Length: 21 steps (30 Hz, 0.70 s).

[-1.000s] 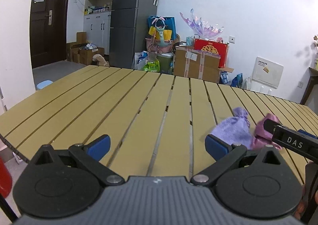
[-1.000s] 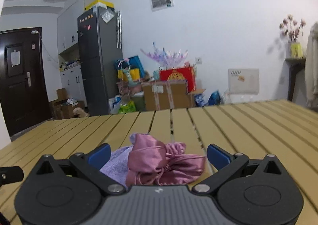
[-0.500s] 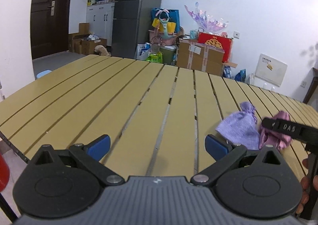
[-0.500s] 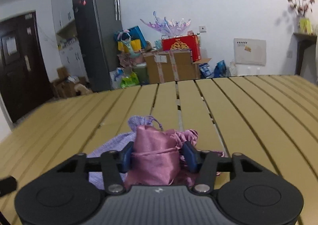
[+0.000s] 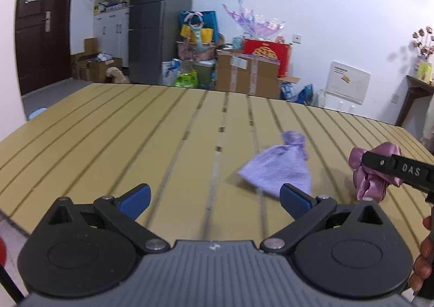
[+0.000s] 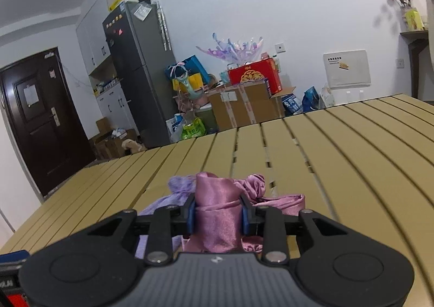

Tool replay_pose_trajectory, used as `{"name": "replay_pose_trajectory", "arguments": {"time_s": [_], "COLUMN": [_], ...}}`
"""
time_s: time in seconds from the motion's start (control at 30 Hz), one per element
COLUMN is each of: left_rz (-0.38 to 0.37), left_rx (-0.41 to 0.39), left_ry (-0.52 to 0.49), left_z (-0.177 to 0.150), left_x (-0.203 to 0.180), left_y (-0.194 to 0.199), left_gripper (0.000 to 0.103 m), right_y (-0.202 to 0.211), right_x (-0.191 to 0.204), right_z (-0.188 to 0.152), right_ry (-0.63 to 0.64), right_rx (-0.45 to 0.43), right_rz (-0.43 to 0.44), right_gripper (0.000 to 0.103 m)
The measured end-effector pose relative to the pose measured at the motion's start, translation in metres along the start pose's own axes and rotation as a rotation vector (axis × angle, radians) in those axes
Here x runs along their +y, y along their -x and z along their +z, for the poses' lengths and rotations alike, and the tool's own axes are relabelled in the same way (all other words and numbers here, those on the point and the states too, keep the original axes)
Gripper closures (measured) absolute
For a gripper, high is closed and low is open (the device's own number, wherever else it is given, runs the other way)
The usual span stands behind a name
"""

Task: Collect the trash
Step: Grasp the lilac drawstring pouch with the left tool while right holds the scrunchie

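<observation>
1. A second ago my right gripper [image 6: 217, 214] stood wide open around the pink satin pouch [image 6: 217, 212]; now its jaws are closing, blue pads pressed into the pouch's sides.
2. The pink pouch is shiny, crumpled and ruffled at its gathered neck, and sits at the near part of the slatted yellow table [image 6: 339, 171].
3. The lilac knitted pouch [image 5: 279, 168] lay touching the pink one earlier; in the left wrist view they are now apart, the lilac one flat on the slats.
4. My left gripper [image 5: 215, 198] is wide open over bare table, holding nothing, as before.
5. My right gripper's body hides the pink pouch's lower part, and the lilac pouch is blurred.
</observation>
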State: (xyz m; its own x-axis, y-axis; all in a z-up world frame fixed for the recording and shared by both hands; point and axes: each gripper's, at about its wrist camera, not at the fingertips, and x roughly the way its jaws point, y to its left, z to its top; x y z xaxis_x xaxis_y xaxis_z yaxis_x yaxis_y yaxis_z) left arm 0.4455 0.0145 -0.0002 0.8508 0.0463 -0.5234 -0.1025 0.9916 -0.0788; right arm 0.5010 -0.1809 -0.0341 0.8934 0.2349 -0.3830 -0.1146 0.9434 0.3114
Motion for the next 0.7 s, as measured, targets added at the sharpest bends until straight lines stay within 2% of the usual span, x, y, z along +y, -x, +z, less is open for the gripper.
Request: {"name": "replay_pose_trajectory", "arguments": {"time_s": [0.23,0.37,0.53,0.7], "left_rz": [-0.030,-0.002,0.026,0.054], "left_rx": [0.030,0.054,0.090,0.158], "left_ry": [-0.048,-0.073,-0.077,-0.055], "left_z": [0.013,0.019,0.024,0.020], "left_x": [-0.055,-0.080,-0.093,-0.094], "left_y": [-0.043,-0.071,-0.101,-0.122], "left_gripper": [0.000,0.000,0.000,0.000], "right_y": [0.025,0.032,0.031,0.025], "right_x": [-0.043,-0.066,-0.089,-0.103], "right_z": [0.013,0.016,0.016,0.013], "right_ry": [-0.022,-0.026,-0.025,-0.039], "right_rx": [-0.034,-0.049,-0.052,-0.042], "right_rz": [-0.022,-0.036,-0.050,-0.052], "right_gripper": [0.074,0.074,0.074,0.074]}}
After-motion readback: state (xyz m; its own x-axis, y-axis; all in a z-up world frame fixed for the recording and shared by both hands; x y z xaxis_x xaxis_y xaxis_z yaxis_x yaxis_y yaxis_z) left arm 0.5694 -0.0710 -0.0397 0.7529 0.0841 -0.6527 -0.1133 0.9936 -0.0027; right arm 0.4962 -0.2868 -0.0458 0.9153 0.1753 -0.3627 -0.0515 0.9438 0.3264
